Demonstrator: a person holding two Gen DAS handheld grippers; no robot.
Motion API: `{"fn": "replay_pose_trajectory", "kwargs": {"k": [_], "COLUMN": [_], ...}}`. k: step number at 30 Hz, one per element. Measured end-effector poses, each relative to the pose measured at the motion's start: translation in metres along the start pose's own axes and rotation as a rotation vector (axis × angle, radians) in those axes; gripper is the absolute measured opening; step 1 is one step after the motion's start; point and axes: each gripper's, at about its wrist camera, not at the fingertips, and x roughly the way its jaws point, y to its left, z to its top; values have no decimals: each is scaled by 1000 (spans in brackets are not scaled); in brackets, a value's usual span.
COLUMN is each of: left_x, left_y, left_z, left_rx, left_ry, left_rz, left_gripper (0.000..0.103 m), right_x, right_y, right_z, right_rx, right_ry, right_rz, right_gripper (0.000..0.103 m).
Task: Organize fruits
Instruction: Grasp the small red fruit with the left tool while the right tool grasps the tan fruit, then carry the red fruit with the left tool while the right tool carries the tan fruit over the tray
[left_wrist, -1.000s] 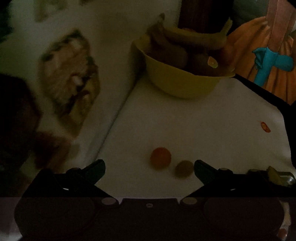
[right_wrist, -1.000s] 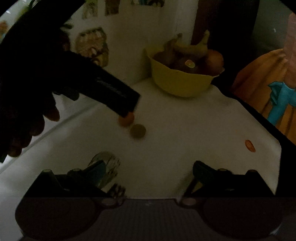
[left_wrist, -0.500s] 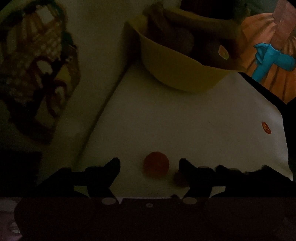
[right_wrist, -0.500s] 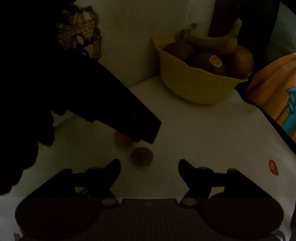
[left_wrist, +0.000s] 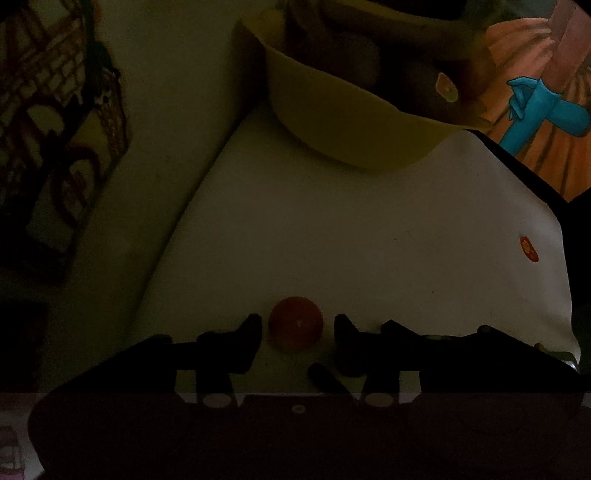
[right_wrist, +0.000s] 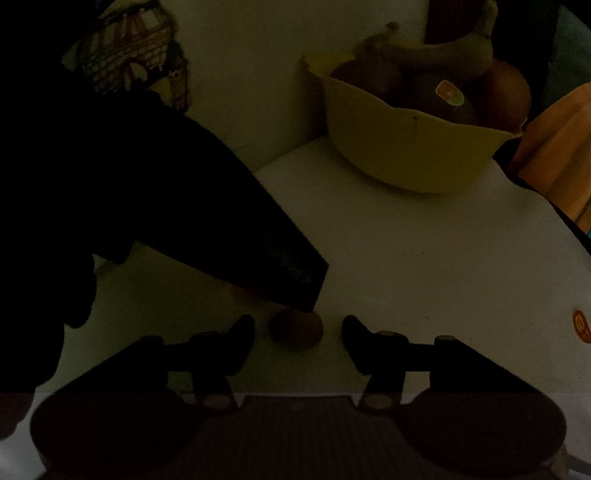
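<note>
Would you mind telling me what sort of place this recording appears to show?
Probably a home kitchen, dimly lit: a yellow bowl of bananas and other fruit sits on a white appliance top, likely a fridge, with picture stickers beside it.

Black tongs, pale round screws

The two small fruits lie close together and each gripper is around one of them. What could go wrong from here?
1. The left gripper and right gripper work almost side by side, so they may collide as they close or lift.
2. The round orange fruit and brown fruit could roll away across the white table.
3. The yellow bowl looks heaped; adding fruit may dislodge some.
</note>
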Motion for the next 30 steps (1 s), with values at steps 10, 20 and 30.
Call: {"fn": "replay_pose_trajectory", "kwargs": {"k": [10,20,30], "left_x": [-2,-14,-47], "left_y": [10,12,0], "left_z": [-2,-6,-26], "left_rx": [-31,-70,-50], "left_ry": [-2,-26,-46], "left_rz": [-19,-17,-46], "left_gripper": [34,33,33], "right_x": [3,6,-23], "right_y": [-3,13,3], "right_z": [0,-1,-8], "right_rx": [15,54,122], "right_ry": [-19,-11,-23], "right_rz": [-5,-24,-27], "right_gripper": [34,33,33]}}
